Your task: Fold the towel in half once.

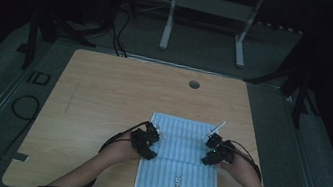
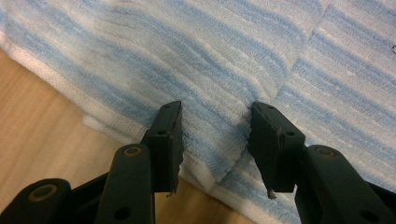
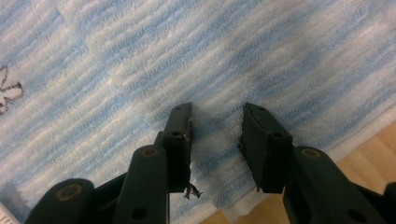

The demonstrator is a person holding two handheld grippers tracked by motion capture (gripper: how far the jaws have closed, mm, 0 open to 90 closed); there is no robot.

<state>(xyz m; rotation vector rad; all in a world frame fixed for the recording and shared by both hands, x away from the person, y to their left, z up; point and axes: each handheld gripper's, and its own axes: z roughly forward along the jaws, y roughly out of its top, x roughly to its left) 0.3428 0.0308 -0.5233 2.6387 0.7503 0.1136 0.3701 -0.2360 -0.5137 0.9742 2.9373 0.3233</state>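
Blue-striped towel: flat on wooden table, lower centre-right of high view, fold line across middle. Left gripper: at towel's left edge, jaws apart, straddling edge fabric. Right gripper: at towel's right edge, jaws apart over cloth, nothing clamped.

High view dim, underexposed; room beyond table near black, detail lost. Tabletop lit evenly from above, shadows faint. Picture soft, coarse; print on towel unreadable. Slight bowing of table edges toward frame borders.

Left gripper view brighter, towel weave sharp mid-frame, jaw bases at bottom edge softer. Short shadows beside jaws on cloth.

Right gripper view similar brightness, mildly soft, dark shadow patch between jaws. No glare anywhere.
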